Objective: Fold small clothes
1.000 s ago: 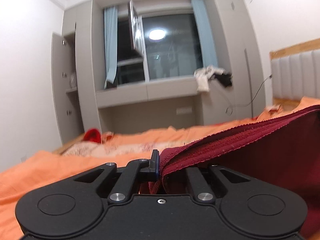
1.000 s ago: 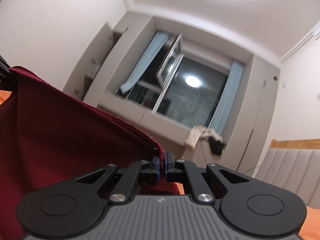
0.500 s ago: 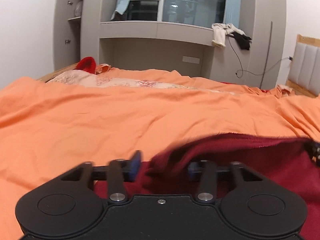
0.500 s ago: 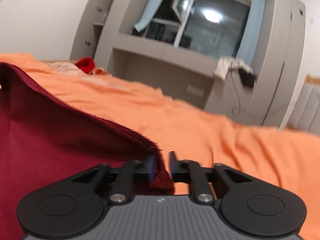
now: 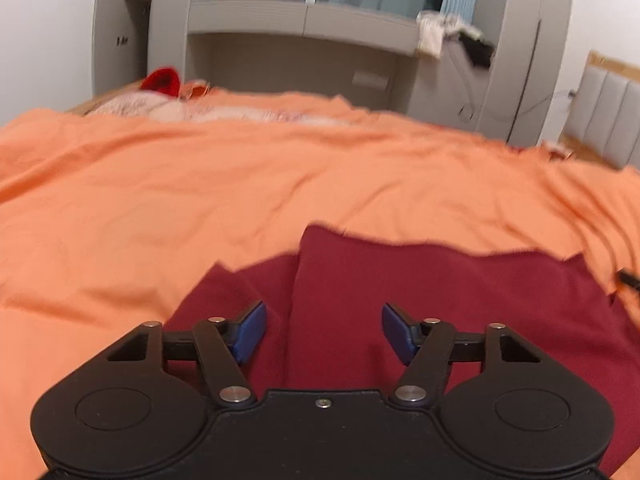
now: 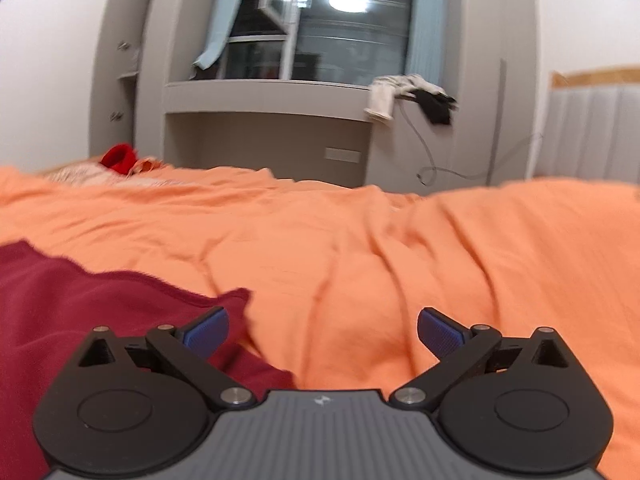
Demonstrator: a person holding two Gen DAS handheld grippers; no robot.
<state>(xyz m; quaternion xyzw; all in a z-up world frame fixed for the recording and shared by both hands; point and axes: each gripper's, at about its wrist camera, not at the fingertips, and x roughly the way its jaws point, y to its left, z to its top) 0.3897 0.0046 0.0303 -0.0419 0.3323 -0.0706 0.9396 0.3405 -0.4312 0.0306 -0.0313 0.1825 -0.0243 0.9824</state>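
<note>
A dark red garment (image 5: 420, 300) lies flat on the orange bedspread (image 5: 240, 192), with a fold line running down its left part. My left gripper (image 5: 323, 332) is open and empty just above it. In the right wrist view the garment (image 6: 80, 312) lies at the lower left, its corner under the left finger. My right gripper (image 6: 323, 334) is open and empty, mostly over the bedspread (image 6: 380, 260) beside the garment's right edge.
A bright red item (image 5: 162, 80) and a pale patterned cloth (image 5: 208, 110) lie at the bed's far left. A grey built-in desk and window unit (image 6: 272, 128) stands beyond the bed, with clothes (image 6: 408, 94) draped on it. A padded headboard (image 6: 592, 132) stands at the right.
Both grippers held the garment's edge up in the air, lowered it onto the bedspread, then opened and let go. The garment now lies flat.
</note>
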